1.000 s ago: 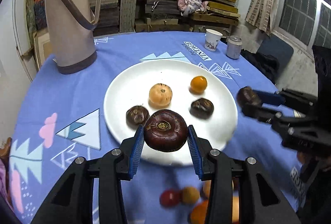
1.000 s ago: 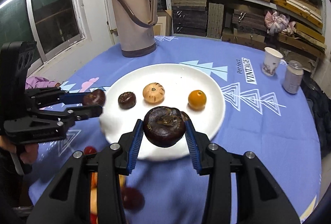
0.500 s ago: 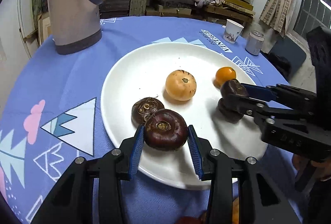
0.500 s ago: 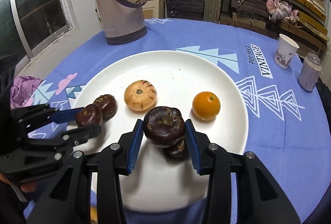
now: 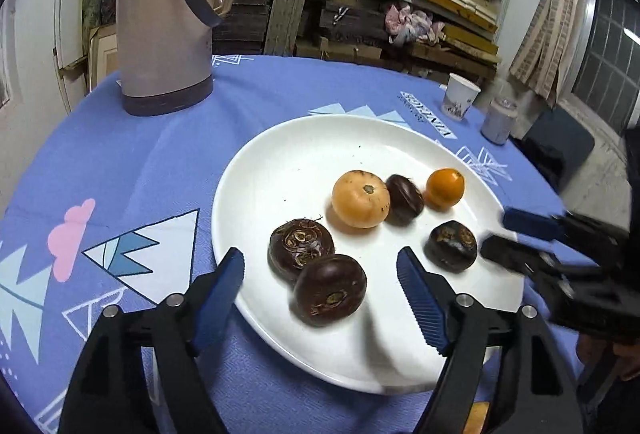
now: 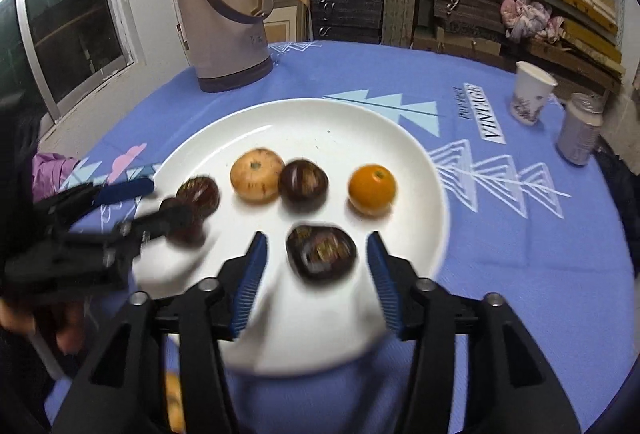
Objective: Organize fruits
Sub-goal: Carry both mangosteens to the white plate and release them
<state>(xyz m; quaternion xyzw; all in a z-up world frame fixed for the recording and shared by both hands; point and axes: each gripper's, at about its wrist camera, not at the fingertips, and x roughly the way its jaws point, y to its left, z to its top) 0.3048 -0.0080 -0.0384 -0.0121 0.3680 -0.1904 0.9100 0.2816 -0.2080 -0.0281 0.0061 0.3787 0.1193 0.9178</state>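
Left claw: jaws opening, blue pads clear on both sides of a glossy dark-brown round fruit that sits on the near part of the white round ceramic plate. Nothing gripped. That fruit touches a second dark-brown fruit with a rough crown, just behind it toward plate centre.

Right claw: jaws also opening, with a blurred dark-brown flattened fruit between the pads but not pinched; it rests on the plate's near-right part.

Further in on the plate: a pale orange squat fruit touching a small dark oval fruit, then a bright orange round citrus toward the far-right rim. More fruit is partly visible on the blue patterned tablecloth over the counter, off the plate's near edge.

Handling, my read: all light, small and rigid enough for a pad grip. Dark ones look smooth-skinned and round, so likely to roll or squirt out; pinch across the widest middle, crown up. Citrus and pale fruit are probably softer, so use a light squeeze.

Beyond the plate: a beige thermos jug, a paper cup.
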